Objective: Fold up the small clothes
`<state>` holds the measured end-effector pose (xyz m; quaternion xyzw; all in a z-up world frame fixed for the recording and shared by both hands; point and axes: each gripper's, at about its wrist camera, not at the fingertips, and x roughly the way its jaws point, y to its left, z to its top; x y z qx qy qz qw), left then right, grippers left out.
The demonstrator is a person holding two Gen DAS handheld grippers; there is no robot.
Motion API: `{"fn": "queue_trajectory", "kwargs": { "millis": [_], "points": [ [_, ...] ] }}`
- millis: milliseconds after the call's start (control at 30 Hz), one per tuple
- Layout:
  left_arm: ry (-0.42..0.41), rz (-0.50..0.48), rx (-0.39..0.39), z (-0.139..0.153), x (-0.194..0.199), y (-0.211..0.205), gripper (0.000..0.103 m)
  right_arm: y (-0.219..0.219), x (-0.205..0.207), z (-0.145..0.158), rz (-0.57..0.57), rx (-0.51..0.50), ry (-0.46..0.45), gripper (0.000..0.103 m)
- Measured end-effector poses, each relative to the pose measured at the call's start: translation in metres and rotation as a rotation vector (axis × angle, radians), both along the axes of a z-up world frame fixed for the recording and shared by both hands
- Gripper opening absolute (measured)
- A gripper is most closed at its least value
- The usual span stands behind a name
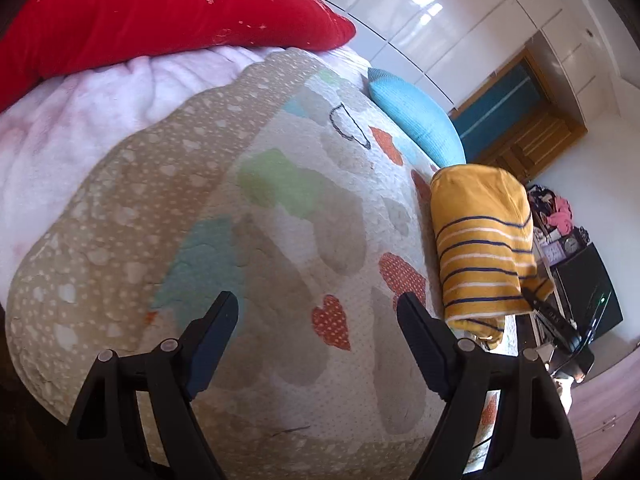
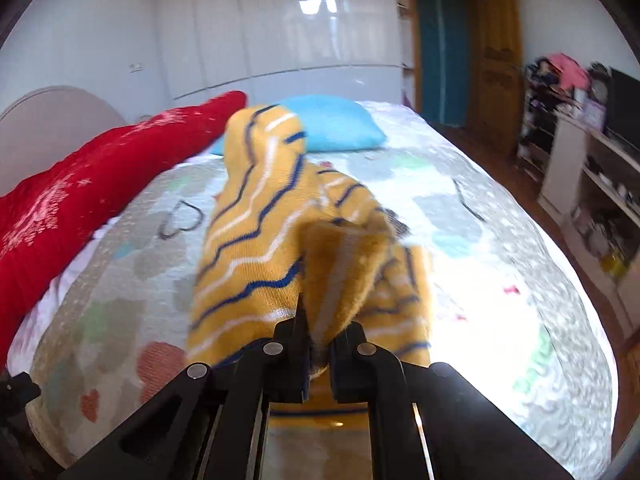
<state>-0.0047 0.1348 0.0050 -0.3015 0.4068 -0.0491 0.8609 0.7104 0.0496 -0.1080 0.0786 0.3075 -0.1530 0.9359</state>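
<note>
From your left wrist, the left gripper (image 1: pixel 316 336) hangs released over the heart-print quilt (image 1: pixel 280 208), and the yellow striped garment (image 1: pixel 484 240) hangs at three o'clock, its long axis vertical, pinched from below by the other tool. From your right wrist, the right gripper (image 2: pixel 318 320) is clenched on that garment, which rises toward twelve o'clock above the bed, wardrobe (image 2: pixel 280 32) behind.

The left wrist view looks down along its fingers onto the quilt (image 1: pixel 280 240) from near, facing the red pillow (image 1: pixel 160 12) and the wardrobe (image 1: pixel 460 12). The right wrist view sits close behind the yellow garment (image 2: pixel 280 240), facing the wardrobe (image 2: pixel 280 28) and the door (image 2: pixel 440 52). Both views share the quilt (image 2: pixel 500 280), both pillows and the garment (image 1: pixel 480 240).
</note>
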Motion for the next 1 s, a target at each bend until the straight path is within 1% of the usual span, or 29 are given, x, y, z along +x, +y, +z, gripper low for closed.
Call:
{"fn": "queue_trajectory", "kwargs": {
  "millis": [67,100,167,233,267,400,467,600,633,700,767,900,1000],
  "points": [
    [0.012,-0.037,0.005,0.0,0.009,-0.017,0.081,-0.029,-0.014,-0.027,-0.021,0.073,0.062,0.006],
    [0.019,-0.056,0.007,0.0,0.014,-0.027,0.081,-0.042,-0.022,-0.039,-0.023,0.125,0.074,0.008],
    [0.023,-0.095,0.023,0.003,0.022,-0.046,0.081,-0.058,-0.036,-0.056,-0.011,0.226,0.051,0.01],
    [0.018,-0.137,0.057,0.009,0.03,-0.067,0.081,-0.067,-0.046,-0.054,0.01,0.29,0.0,0.023],
    [0.015,-0.157,0.074,0.012,0.032,-0.077,0.081,-0.07,-0.05,-0.051,0.007,0.29,-0.021,0.03],
    [0.006,-0.24,0.152,0.019,0.045,-0.115,0.081,-0.083,-0.07,-0.029,-0.004,0.256,-0.097,0.03],
    [0.003,-0.27,0.171,0.02,0.053,-0.129,0.081,-0.088,-0.074,-0.019,-0.01,0.237,-0.121,0.03],
    [-0.013,-0.322,0.193,0.023,0.068,-0.159,0.081,-0.09,-0.076,-0.001,-0.033,0.156,-0.15,0.031],
    [-0.016,-0.338,0.188,0.024,0.071,-0.167,0.081,-0.092,-0.074,0.002,-0.033,0.156,-0.16,0.032],
    [-0.017,-0.36,0.187,0.024,0.077,-0.178,0.081,-0.093,-0.07,0.006,-0.025,0.162,-0.171,0.041],
    [-0.015,-0.379,0.201,0.023,0.081,-0.189,0.081,-0.095,-0.061,0.007,-0.019,0.163,-0.172,0.048],
    [-0.01,-0.397,0.224,0.019,0.082,-0.198,0.081,-0.105,-0.04,0.005,-0.025,0.17,-0.156,0.049],
    [0.011,-0.395,0.247,0.01,0.081,-0.198,0.081,-0.112,-0.022,0.013,0.015,0.195,-0.178,0.049]
  ]
}}
